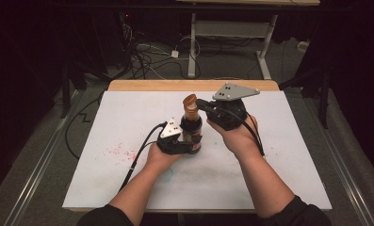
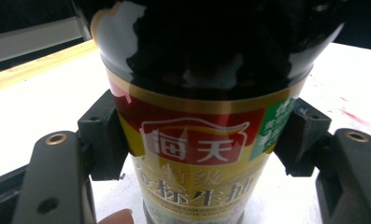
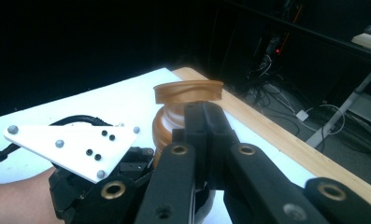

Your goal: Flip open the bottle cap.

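Observation:
A dark soy sauce bottle [image 1: 192,129] with a red and gold label [image 2: 197,144] stands upright on the white mat [image 1: 279,141]. My left gripper [image 1: 187,143] is shut on its lower body, one black pad [image 2: 101,135] pressing each side. The bottle's brown cap [image 1: 190,104] has its flip lid [image 3: 188,91] tilted up. My right gripper [image 1: 202,102] reaches in from the right at cap height, jaws pressed together with nothing between them. Its tips [image 3: 204,114] rest against the cap just under the raised lid. The left gripper's grey plate [image 3: 75,144] sits below them.
Red specks [image 1: 118,151] stain the mat left of the bottle. The table's wooden far edge [image 1: 147,85] borders the mat. Beyond it on the floor lie tangled cables [image 1: 147,56] and the legs of another table [image 1: 192,47].

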A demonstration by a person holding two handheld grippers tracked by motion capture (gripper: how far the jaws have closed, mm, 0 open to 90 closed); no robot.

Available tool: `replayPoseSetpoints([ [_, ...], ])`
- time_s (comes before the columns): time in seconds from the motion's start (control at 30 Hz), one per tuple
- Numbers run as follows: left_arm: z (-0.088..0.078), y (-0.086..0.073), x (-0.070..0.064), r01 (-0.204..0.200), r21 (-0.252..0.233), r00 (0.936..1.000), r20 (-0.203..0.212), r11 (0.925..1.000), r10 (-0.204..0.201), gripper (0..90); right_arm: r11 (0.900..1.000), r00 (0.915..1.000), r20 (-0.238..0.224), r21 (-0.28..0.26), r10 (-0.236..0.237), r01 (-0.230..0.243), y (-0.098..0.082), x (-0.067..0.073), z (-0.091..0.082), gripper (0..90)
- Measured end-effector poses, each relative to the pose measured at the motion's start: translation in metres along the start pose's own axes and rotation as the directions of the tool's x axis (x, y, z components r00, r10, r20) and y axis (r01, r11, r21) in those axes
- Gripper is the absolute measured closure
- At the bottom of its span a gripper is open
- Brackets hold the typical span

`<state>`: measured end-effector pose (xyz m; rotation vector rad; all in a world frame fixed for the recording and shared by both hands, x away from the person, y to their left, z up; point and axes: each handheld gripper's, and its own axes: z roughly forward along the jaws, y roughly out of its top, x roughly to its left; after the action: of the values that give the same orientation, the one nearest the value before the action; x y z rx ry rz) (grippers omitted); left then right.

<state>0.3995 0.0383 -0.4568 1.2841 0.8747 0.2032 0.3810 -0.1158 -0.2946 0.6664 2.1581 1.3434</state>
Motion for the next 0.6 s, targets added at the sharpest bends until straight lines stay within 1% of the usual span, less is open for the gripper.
replayPoseSetpoints([
  [0.37,0.0003,0.0000,0.0000,0.002,0.000,1.0000,-0.002,1.0000,-0.002,28.8,1.000,1.0000,-0.001,-0.004,0.003,-0.003,0.0009,-0.0014,0.0004,90.0],
  [0.6,0.0003,-0.0003,-0.0005,0.000,0.001,1.0000,-0.003,1.0000,0.000,28.8,1.000,1.0000,-0.002,-0.010,0.000,0.000,0.0059,-0.0011,0.0006,90.0],
])
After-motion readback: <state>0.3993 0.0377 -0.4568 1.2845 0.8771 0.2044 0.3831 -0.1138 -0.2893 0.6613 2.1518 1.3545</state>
